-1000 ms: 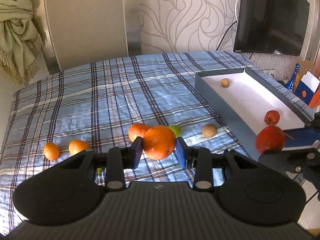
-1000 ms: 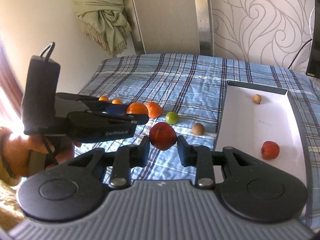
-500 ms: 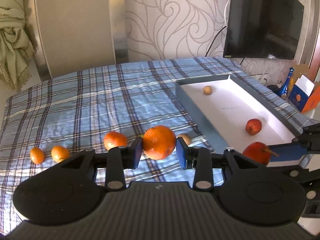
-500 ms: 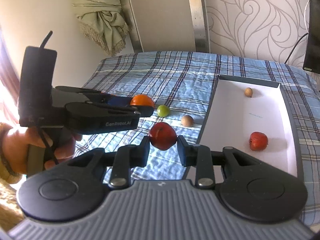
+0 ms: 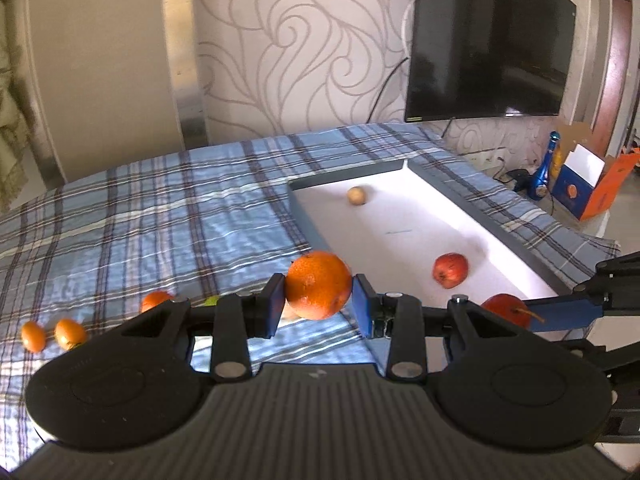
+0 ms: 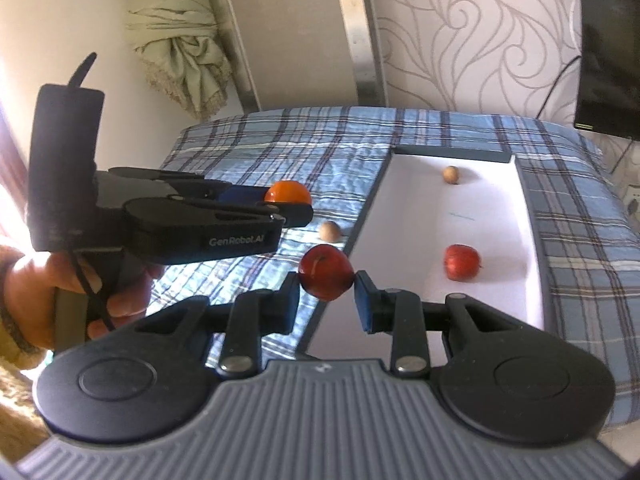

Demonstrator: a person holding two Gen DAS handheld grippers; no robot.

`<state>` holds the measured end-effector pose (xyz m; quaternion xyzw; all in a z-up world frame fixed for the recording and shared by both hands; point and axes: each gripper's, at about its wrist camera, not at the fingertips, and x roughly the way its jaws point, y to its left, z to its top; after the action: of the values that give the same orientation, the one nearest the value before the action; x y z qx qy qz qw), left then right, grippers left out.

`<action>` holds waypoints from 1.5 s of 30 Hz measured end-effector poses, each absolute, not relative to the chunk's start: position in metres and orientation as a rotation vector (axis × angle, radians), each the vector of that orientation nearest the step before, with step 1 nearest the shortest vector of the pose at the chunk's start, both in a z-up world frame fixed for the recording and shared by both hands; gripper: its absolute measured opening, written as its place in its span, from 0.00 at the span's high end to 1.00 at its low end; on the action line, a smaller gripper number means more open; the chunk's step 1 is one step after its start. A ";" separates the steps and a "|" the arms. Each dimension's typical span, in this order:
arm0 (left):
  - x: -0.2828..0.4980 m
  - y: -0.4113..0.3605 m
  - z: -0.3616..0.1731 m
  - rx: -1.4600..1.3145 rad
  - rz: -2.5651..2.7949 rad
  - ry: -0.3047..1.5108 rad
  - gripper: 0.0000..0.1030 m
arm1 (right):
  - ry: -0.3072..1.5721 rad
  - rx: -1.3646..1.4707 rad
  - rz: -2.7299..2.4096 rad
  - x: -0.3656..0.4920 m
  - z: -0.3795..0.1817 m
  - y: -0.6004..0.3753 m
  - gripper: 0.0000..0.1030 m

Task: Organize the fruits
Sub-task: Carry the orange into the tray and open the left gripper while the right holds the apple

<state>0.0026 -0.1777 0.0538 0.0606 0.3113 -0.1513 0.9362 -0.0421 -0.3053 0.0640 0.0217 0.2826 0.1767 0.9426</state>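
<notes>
My left gripper is shut on a large orange and holds it above the blue plaid cloth, just left of the white tray. My right gripper is shut on a red apple at the tray's near left wall. The tray holds another red apple and a small tan fruit. The left gripper with the orange shows at left in the right wrist view. The right gripper's apple shows at right in the left wrist view.
On the cloth lie two small oranges, another orange, a green fruit and a tan fruit. A TV hangs on the far wall. A blue bottle and a box stand beyond the table's right edge.
Both grippers have moved right toward the tray, each with its fruit. The fruits on the cloth have slid toward the left in both views.
</notes>
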 end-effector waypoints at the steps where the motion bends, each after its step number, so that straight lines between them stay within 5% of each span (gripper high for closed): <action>1: 0.004 -0.181 0.053 0.126 -0.316 0.636 0.59 | 0.575 0.045 0.354 -0.044 0.064 -0.308 0.68; 28: 0.049 -0.255 0.007 0.195 -0.426 0.693 0.59 | 0.578 0.087 0.154 -0.074 0.061 -0.371 0.68; 45: 0.039 -0.251 0.023 0.203 -0.411 0.647 0.58 | 0.560 0.063 0.196 -0.077 0.066 -0.365 0.68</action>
<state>0.0388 -0.2509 0.0229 0.0988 0.3150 -0.2004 0.9224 -0.0773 -0.3653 0.0665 0.0311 0.2760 0.0967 0.9558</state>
